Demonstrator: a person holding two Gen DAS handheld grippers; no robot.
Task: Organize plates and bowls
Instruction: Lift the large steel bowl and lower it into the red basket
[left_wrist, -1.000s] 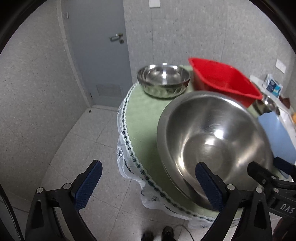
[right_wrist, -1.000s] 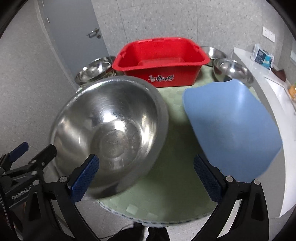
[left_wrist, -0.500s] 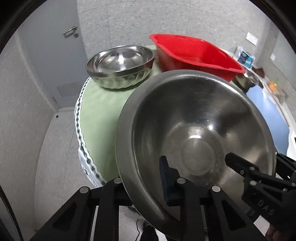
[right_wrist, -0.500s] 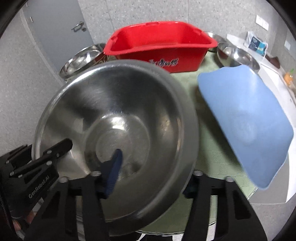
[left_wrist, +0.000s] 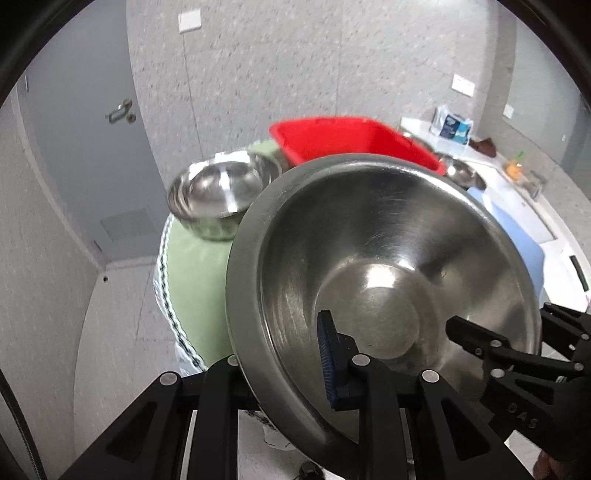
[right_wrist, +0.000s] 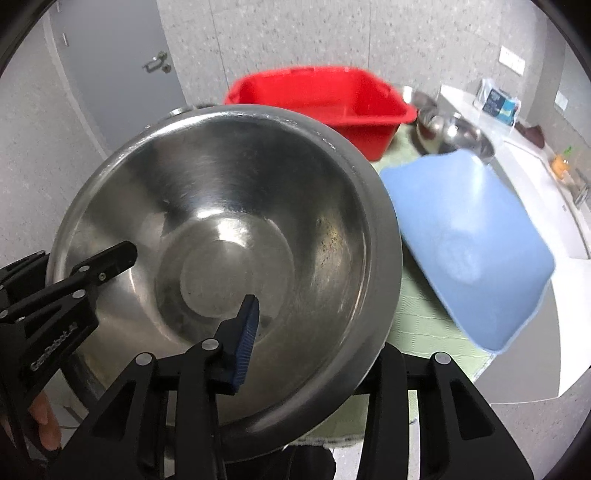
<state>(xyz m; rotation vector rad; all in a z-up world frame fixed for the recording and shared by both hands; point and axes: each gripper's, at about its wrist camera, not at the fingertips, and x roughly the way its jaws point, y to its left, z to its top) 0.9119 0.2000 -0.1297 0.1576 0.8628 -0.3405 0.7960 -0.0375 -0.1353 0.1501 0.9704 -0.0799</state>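
Left wrist view: the left gripper (left_wrist: 291, 365) is clenched on the near rim of the large steel bowl (left_wrist: 384, 280), tilted up right ahead; beyond it sit a smaller steel bowl (left_wrist: 218, 192) and red tub (left_wrist: 351, 140).

Right wrist view: the right gripper (right_wrist: 314, 339) clamps the same bowl's (right_wrist: 236, 221) rim; a blue plate (right_wrist: 465, 243) lies ahead to the right on the bench (right_wrist: 424, 325).

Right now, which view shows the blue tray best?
The right wrist view: the blue tray shows almost whole, beside the large steel bowl. The left wrist view shows only a blue sliver behind the bowl's rim.
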